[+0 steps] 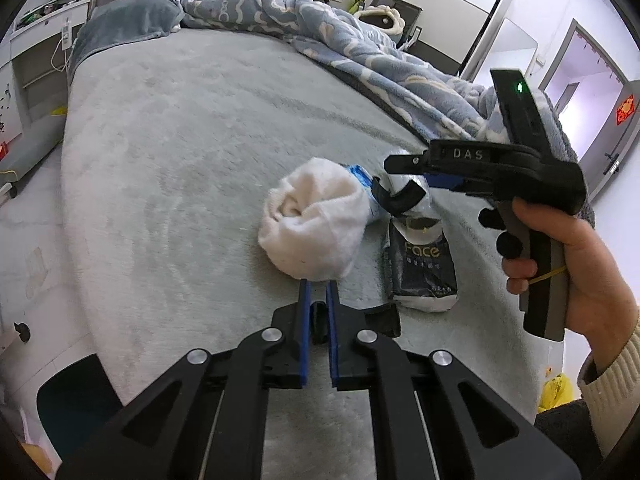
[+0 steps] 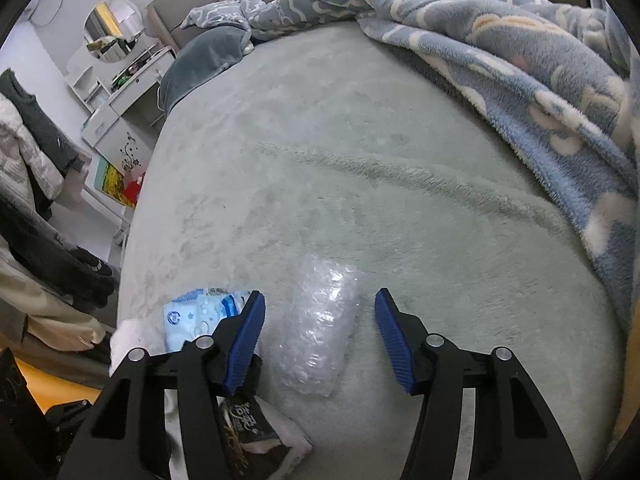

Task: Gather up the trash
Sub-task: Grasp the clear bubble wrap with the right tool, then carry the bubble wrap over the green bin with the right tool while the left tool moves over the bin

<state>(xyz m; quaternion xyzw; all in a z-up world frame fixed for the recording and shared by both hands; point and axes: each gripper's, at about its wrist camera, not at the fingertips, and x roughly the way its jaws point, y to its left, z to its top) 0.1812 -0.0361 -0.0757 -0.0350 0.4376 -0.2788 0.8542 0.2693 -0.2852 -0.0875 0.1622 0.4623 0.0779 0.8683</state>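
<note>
Right wrist view shows the task's thing most clearly: a clear bubble-wrap piece (image 2: 320, 332) lies flat on the grey-green bed cover (image 2: 360, 160), between the two blue pads of the right gripper (image 2: 320, 320). The jaws stand open around it and the pads do not press on it; a strip of bed cover shows on each side.

Just beside it, to the left in this view, lie a light blue tissue packet (image 2: 200, 316) and a dark "Face" wrapper (image 2: 248, 432). In the left wrist view the same dark "Face" wrapper (image 1: 424, 268) lies near a rolled white sock (image 1: 316, 220) (probably not trash, but I cannot be sure). The left gripper (image 1: 318, 292) has its jaws closed, the tips at the edge of the sock; something small and dark sits between the fingers lower down, and I cannot tell what it is. A hand (image 1: 576, 268) holds the right gripper from the right side.

The step in hand seems to be the pick-up of the bubble wrap. The next move calls for lowering the pads a little into the soft cover and closing gently, because the light film may slip or crumple. No trash bin is in view, so where it should go is not clear.
</note>
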